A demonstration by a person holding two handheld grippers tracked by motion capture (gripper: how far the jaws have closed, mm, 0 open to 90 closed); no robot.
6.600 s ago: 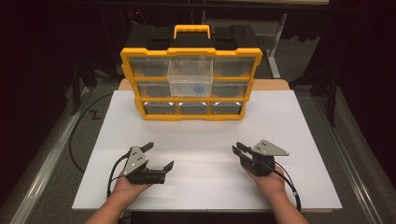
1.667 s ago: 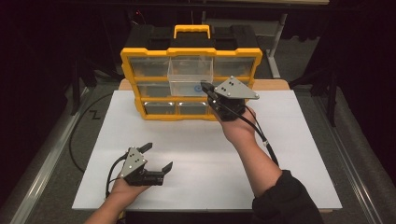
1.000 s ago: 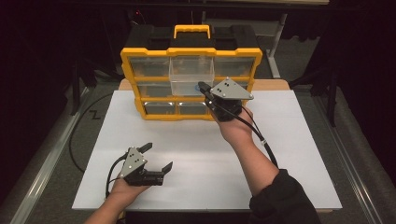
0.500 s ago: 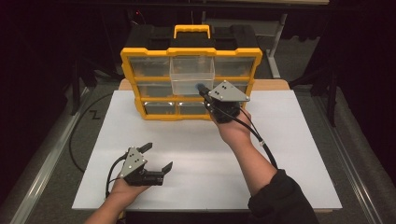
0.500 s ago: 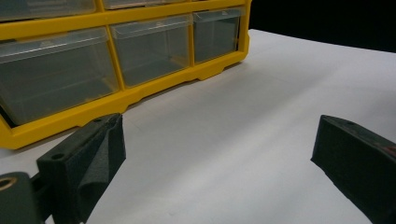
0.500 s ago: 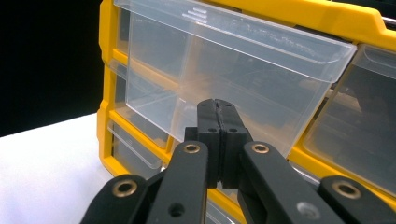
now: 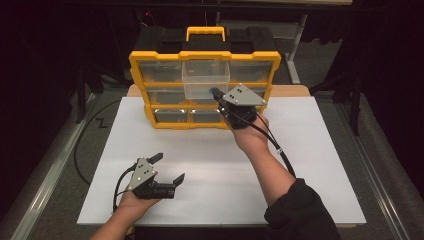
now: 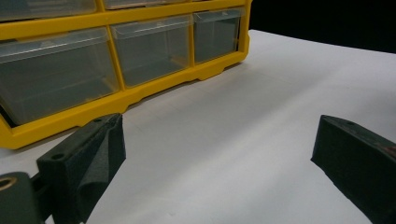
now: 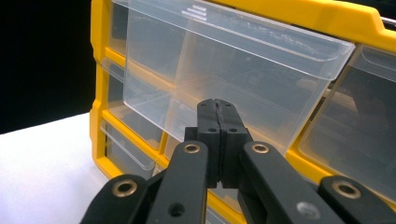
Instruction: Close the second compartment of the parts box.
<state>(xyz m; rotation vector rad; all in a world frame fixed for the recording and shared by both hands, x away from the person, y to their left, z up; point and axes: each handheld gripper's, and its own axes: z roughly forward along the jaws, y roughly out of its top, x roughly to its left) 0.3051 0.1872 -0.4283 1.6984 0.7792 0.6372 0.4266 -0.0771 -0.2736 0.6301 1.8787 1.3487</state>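
Well in front of the yellow plastic organizer case [image 7: 205,90], the left tool [image 7: 167,169] rests spread on the white counter [image 7: 310,165]. At the case's middle, a clear plastic drawer [image 7: 206,80] juts out; the right tool [image 7: 216,93], pressed together, meets its front. Push squarely, wrist level, forearm stretched forward.

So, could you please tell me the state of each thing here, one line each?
Clear drawer: pulled partway out of its slot, looks empty.
Yellow organizer: standing upright, other drawers in.
Right gripper: fingers shut, tips at the clear drawer's front.
Left gripper: fingers open, low over the white table.
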